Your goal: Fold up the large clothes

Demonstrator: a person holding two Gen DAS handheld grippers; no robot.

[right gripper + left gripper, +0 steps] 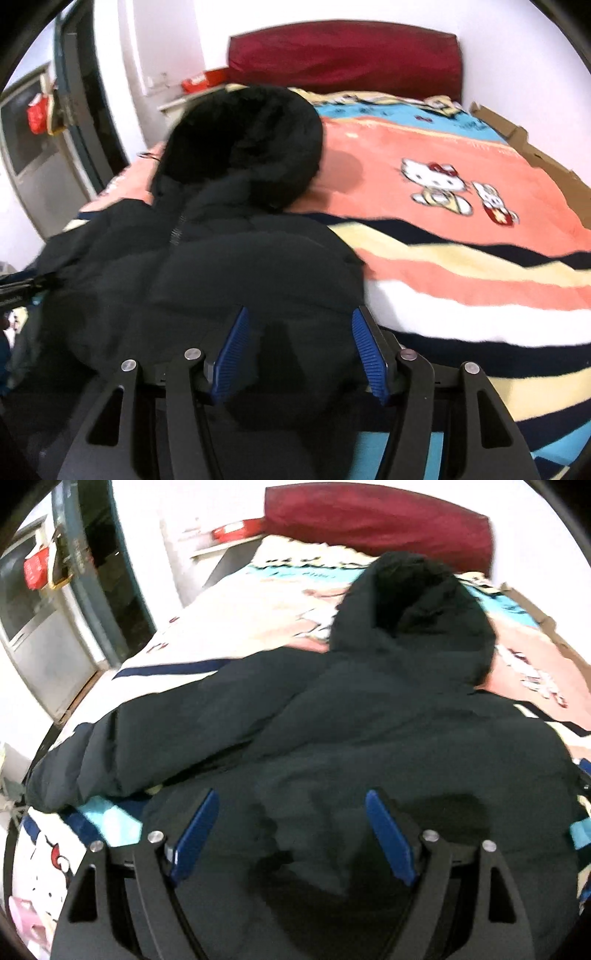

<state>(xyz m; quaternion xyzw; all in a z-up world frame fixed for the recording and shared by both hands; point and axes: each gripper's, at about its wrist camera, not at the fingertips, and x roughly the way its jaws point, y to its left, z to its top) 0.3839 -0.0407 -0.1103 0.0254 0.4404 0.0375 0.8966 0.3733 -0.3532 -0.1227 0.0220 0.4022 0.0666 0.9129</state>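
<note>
A black hooded jacket [369,716] lies spread on a striped cartoon blanket [461,229], hood toward the red headboard [343,59]. The left gripper [291,834] hangs over its hem, jaws apart (ready to pinch); the right gripper [299,354] straddles padded fabric, possibly gripping it.

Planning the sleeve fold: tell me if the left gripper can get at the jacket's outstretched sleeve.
Probably yes. The sleeve lies flat on the blanket with nothing on it, just left of the left gripper, whose jaws stand open over the jacket.
</note>
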